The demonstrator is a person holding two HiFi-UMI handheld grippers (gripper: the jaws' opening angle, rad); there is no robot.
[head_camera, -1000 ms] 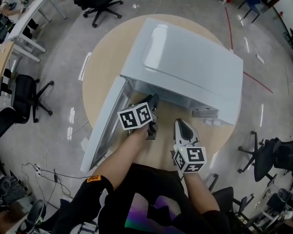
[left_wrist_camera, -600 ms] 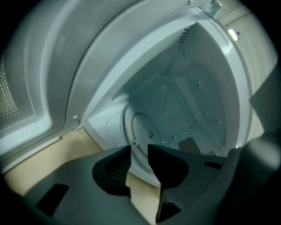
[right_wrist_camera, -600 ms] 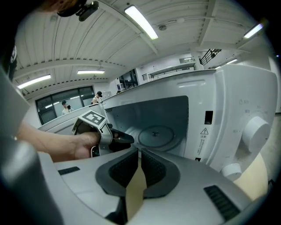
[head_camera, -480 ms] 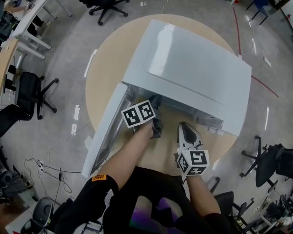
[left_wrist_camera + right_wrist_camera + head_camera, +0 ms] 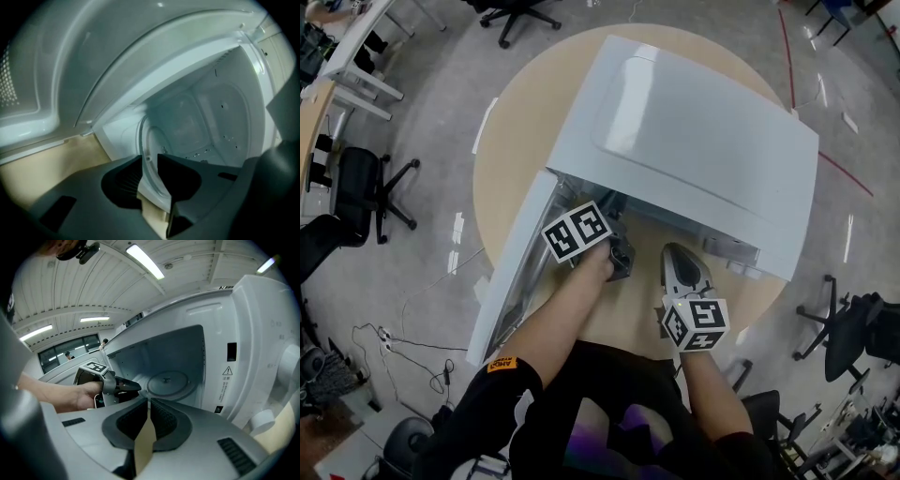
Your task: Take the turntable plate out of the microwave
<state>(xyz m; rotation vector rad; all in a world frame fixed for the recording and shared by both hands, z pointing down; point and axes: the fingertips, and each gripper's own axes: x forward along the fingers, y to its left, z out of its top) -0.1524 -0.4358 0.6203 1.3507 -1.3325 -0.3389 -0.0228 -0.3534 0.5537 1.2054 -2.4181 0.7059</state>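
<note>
The white microwave (image 5: pixel 694 131) stands on a round wooden table (image 5: pixel 508 141) with its door (image 5: pixel 514 277) swung open to the left. The round glass turntable plate (image 5: pixel 167 382) lies flat on the cavity floor. My left gripper (image 5: pixel 134 386) reaches into the cavity mouth, its tips just left of the plate's rim. Its jaws are open, and the plate's rim (image 5: pixel 144 140) shows in the gap ahead of them without the pads touching it. My right gripper (image 5: pixel 675 253) hovers in front of the microwave, shut and holding nothing.
The microwave's control panel with its knobs (image 5: pixel 289 363) lies at the right of the cavity. The open door walls off the left side. Office chairs (image 5: pixel 358 195) (image 5: pixel 846 330) and a desk (image 5: pixel 352 52) stand on the floor around the table.
My left gripper has gone from the doorway deeper into the cavity, sinking and rolling. The right gripper has drifted slightly lower and stays shut.
</note>
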